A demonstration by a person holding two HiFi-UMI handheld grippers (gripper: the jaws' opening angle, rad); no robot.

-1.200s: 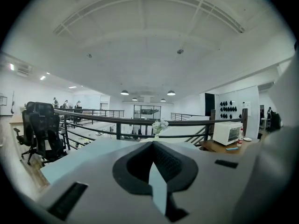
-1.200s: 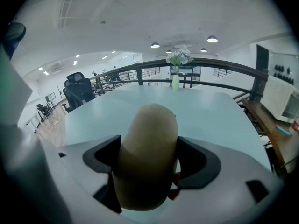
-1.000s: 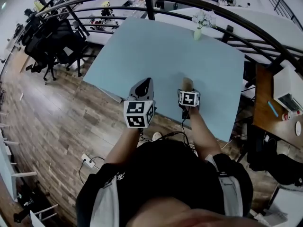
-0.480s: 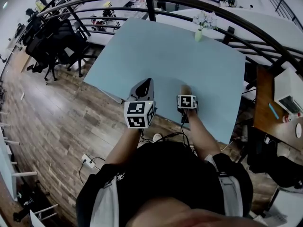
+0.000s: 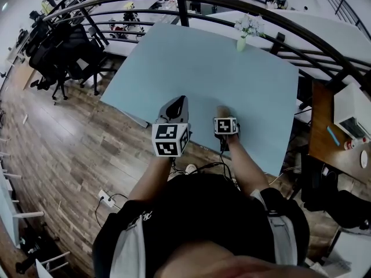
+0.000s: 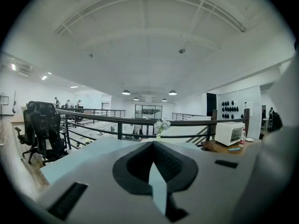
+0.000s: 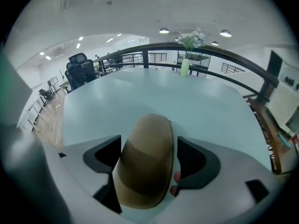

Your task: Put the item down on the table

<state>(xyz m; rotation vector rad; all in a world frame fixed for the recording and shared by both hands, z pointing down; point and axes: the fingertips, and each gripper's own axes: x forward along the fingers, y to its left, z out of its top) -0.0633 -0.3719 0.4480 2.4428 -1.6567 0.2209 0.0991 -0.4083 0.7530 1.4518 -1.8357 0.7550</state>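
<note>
Right gripper (image 7: pixel 148 158) jaws clamp tan item (image 7: pixel 144 164) | left gripper (image 6: pixel 153 166) jaws together, empty | I settle it on desk (image 5: pixel 203 62) before releasing.

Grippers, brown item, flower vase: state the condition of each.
Left gripper: jaws together, empty.
Right gripper: jaws clamped on the brown item.
Brown item: held, not yet released onto the table.
Flower vase: upright at the table's far edge.
</note>
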